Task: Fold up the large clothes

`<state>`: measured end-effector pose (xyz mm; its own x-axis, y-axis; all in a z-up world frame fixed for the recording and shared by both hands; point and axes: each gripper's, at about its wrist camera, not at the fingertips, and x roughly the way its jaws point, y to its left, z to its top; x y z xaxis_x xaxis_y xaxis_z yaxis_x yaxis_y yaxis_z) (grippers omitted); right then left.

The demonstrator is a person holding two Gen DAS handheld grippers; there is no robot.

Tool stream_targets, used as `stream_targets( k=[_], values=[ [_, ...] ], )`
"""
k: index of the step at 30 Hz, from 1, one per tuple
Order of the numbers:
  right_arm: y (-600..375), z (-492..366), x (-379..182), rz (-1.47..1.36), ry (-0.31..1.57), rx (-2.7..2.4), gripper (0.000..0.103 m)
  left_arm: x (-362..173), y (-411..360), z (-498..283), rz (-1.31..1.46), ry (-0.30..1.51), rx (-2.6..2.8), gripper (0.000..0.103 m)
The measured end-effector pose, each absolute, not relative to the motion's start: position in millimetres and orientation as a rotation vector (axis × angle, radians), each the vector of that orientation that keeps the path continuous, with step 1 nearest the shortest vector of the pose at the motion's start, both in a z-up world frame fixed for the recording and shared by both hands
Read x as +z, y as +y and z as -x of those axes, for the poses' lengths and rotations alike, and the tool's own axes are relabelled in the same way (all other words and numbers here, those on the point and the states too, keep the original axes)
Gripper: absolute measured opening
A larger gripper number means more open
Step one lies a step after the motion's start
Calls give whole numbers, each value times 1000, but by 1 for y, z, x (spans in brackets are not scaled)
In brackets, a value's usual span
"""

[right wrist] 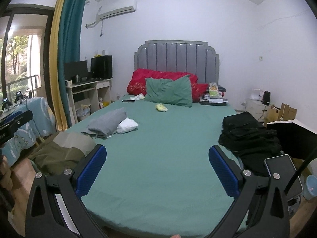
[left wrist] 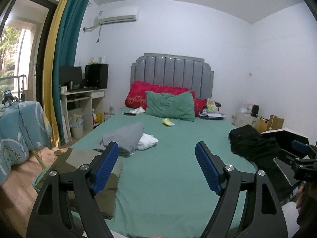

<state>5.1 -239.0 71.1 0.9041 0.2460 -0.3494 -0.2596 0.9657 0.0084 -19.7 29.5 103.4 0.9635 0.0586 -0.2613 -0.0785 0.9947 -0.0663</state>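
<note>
Fingers of the left gripper [left wrist: 157, 148] spread wide above the green bed [left wrist: 174, 158], holding nothing, olive garment [left wrist: 83, 162] beside its left finger, right gripper [right wrist: 157, 152] fingers likewise apart and empty, black clothes [right wrist: 247, 136] at right.

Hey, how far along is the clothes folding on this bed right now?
Done: the black pile at the right edge and the olive garment at the left look folded. In hand: nothing; left claw and right claw are open. Left: the loosely heaped grey garment and the white one.
</note>
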Motion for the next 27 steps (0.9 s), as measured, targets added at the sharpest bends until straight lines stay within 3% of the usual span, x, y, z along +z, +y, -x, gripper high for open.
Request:
stream_targets(
  k=[27],
  values=[
    [-233,-22,58,34,417,256,102,89,42,3,92,306,68,82]
  ],
)
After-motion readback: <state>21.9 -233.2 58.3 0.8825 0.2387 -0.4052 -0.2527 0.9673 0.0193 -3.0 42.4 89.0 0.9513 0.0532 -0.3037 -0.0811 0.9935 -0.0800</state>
